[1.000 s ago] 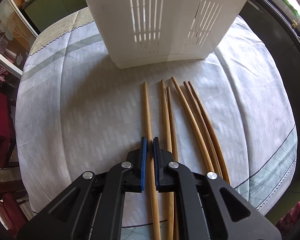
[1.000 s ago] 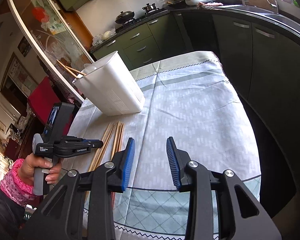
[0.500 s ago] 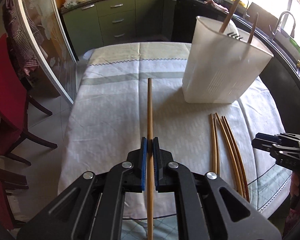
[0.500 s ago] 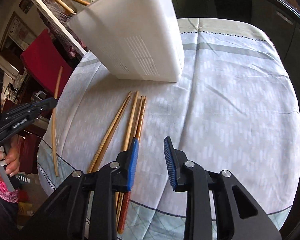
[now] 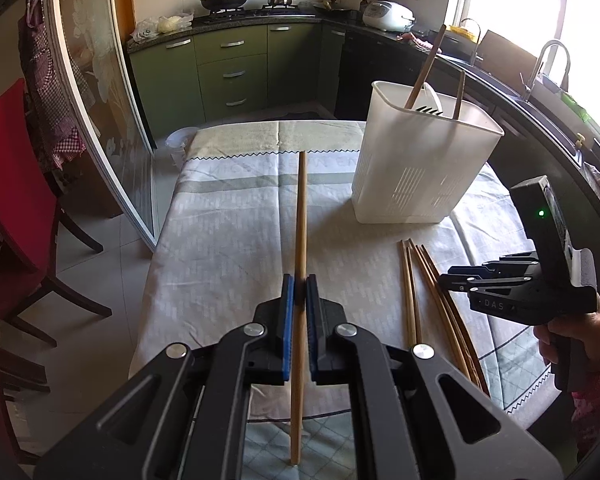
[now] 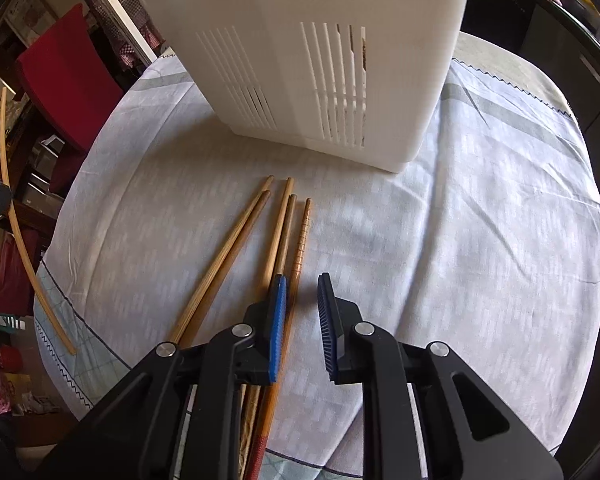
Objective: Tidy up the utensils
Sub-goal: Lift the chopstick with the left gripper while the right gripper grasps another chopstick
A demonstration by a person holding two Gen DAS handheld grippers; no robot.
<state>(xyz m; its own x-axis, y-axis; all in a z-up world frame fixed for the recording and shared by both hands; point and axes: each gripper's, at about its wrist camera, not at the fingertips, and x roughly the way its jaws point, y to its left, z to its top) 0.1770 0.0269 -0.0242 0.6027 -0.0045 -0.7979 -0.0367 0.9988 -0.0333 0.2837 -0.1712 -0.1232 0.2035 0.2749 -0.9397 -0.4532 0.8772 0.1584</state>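
Now carry the chopstick (image 5: 300, 216) clamped in your left gripper (image 5: 299, 294) over the white holder (image 5: 416, 168) and tip it upright before releasing. Your right gripper (image 6: 302, 300) is closing (nothing pinched yet) above the remaining chopsticks (image 6: 256, 240) on the tablecloth (image 6: 460, 240); center one first.

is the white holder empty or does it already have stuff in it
Not empty: two wooden sticks and a white utensil poke above the white holder's rim.

Matt wooden chopsticks (image 6: 224, 256), smooth white plastic holder (image 6: 320, 48), woven cloth tablecloth (image 6: 460, 240)
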